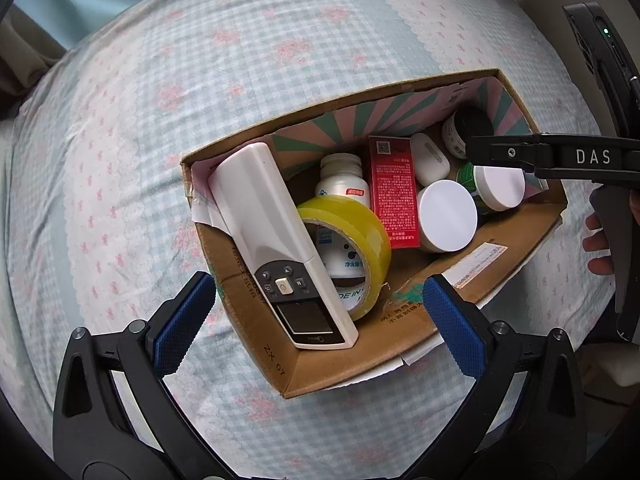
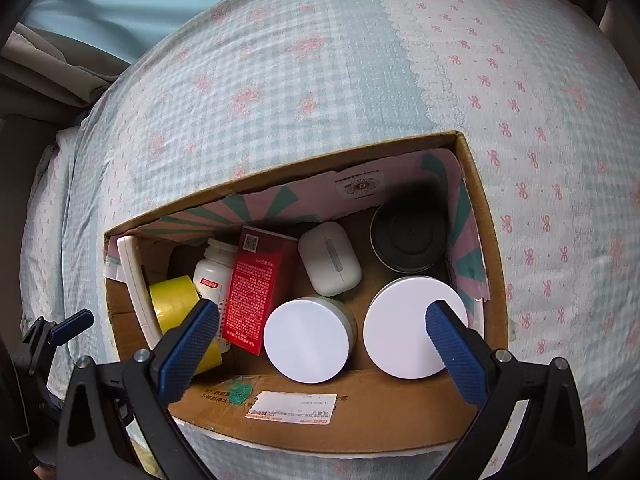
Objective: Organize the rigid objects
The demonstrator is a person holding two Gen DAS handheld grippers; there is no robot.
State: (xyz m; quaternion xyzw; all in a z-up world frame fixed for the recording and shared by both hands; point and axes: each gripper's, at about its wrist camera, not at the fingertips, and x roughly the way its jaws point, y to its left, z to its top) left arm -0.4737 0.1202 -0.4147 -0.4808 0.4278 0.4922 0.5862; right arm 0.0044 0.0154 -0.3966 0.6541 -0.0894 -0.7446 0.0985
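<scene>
Both grippers, left (image 1: pixel 320 320) and right (image 2: pixel 324 344), hover with jaws wide, empty, above box (image 2: pixel 360 420); next, pick a jar (image 2: pixel 306 340)

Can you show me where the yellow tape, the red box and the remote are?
yellow tape (image 1: pixel 374 236): left wrist view, on its shiny outer band.
red box (image 2: pixel 256 296): right wrist view, on its printed front face.
remote (image 1: pixel 256 208): left wrist view, on its plain white upper body.

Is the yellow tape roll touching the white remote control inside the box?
Touching. In the left wrist view the yellow tape roll leans directly against the side of the white remote control, with no gap visible between them.
</scene>
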